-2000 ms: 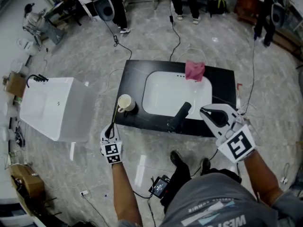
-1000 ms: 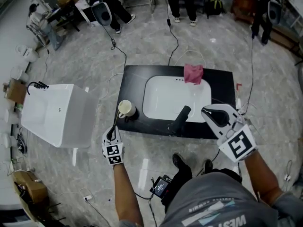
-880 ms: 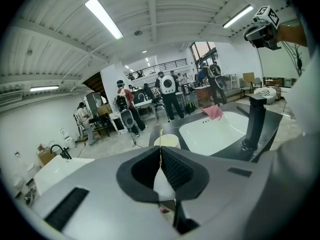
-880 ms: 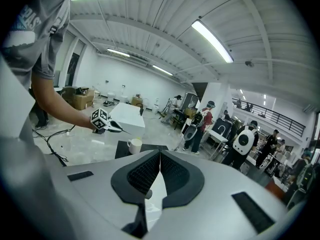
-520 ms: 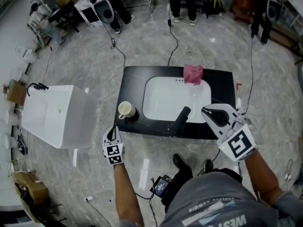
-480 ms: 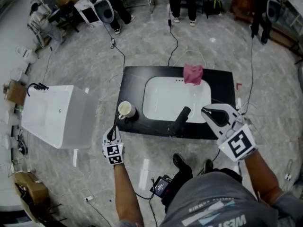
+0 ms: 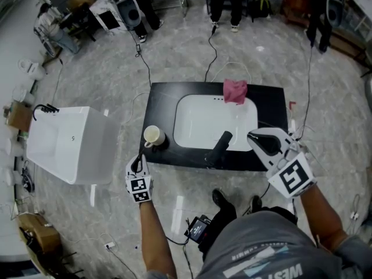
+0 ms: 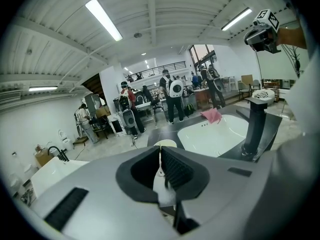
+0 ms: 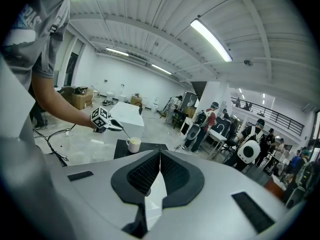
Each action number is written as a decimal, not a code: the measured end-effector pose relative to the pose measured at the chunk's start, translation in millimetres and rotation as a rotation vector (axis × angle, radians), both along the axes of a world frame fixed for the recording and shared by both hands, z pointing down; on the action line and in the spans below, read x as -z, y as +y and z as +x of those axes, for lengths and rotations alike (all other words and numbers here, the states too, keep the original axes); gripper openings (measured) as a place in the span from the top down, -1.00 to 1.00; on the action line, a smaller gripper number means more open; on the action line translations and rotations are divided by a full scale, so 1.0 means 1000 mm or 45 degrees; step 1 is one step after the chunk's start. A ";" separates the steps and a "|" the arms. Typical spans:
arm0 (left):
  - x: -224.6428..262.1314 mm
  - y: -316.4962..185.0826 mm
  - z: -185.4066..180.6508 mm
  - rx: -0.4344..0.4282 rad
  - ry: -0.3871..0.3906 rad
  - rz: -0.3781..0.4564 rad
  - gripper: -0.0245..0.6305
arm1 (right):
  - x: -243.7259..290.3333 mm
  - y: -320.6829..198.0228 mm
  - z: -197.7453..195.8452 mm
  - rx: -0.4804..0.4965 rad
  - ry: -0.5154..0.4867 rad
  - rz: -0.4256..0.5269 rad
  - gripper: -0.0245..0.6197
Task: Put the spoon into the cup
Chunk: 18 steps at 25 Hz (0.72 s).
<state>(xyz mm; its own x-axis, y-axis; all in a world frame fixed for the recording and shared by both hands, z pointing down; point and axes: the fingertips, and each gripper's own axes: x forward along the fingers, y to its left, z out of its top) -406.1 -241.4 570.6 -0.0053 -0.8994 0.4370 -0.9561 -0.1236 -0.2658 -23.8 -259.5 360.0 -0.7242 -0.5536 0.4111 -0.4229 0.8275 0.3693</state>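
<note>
A cream cup [image 7: 152, 135] stands on the front left corner of the black counter [image 7: 160, 97]. My left gripper [image 7: 137, 161] is just in front of it, off the counter's edge. It holds the thin spoon [image 7: 141, 149] by the handle, and the far end reaches up to the cup's rim. In the left gripper view the handle [image 8: 160, 160] runs between the pads toward the cup [image 8: 165, 143]. The jaws are starting to open. My right gripper [image 7: 257, 136] hovers shut and empty over the counter's front right. Its view shows the cup [image 9: 133, 144] and spoon [image 9: 125, 130] far off.
A white sink basin [image 7: 197, 112] fills the counter's middle, with a black faucet [image 7: 220, 144] at its front rim. A pink cloth [image 7: 235, 90] lies on the back rim. A white tub [image 7: 58, 138] stands on the floor to the left. Cables cross the floor and people stand beyond.
The head view has shifted slightly. Both grippers, the spoon and the cup keep their places.
</note>
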 end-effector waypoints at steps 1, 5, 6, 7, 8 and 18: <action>0.001 -0.001 0.001 -0.004 0.000 0.003 0.89 | 0.000 0.000 0.001 -0.003 -0.002 -0.001 0.83; 0.007 -0.005 0.007 -0.025 -0.001 0.019 0.88 | -0.001 0.000 0.004 -0.006 0.001 -0.003 0.83; 0.009 -0.006 0.008 -0.029 -0.002 0.024 0.87 | -0.001 0.000 0.005 -0.006 0.002 -0.003 0.83; 0.011 -0.007 0.008 -0.032 -0.002 0.029 0.86 | -0.002 0.000 0.005 -0.007 0.003 -0.003 0.83; 0.013 -0.008 0.009 -0.035 -0.004 0.034 0.85 | -0.002 0.000 0.006 -0.007 0.004 -0.003 0.83; 0.036 -0.008 0.015 -0.046 -0.027 0.076 0.85 | -0.001 0.003 0.014 -0.009 -0.005 -0.004 0.83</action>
<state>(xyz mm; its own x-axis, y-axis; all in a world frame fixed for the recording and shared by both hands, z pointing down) -390.8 -249.4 534.9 0.0194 -0.9236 0.3828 -0.9454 -0.1415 -0.2935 -10.0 -256.0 360.6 -0.7219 -0.5573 0.4101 -0.4303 0.8257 0.3647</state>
